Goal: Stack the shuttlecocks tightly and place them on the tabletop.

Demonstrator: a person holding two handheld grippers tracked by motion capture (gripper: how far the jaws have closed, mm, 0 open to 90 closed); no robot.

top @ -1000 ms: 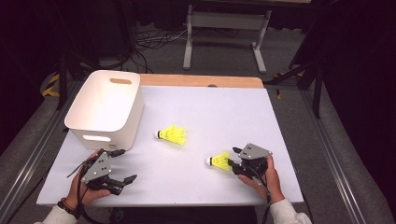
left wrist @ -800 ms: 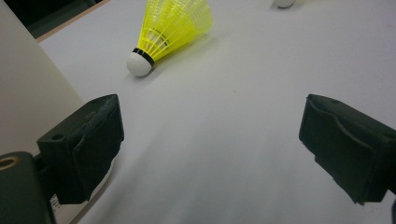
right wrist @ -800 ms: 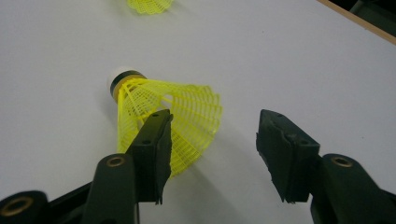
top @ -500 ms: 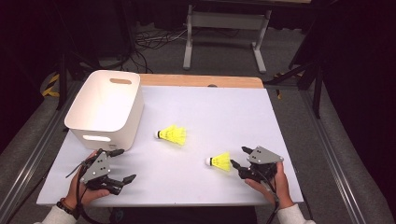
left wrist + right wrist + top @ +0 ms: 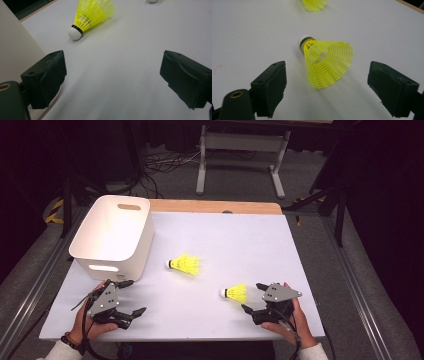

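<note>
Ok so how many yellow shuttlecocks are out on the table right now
2. One shuttlecock lies mid-table beside the white bin; the other shuttlecock lies just ahead of the open right claw. The bin's inside is partly hidden.

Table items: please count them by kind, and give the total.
Yellow shuttlecocks: 2, one near the middle, one by the right hand-held gripper
White bin: 1
Hand-held grippers: 2, the left also open
Total: 5
</note>
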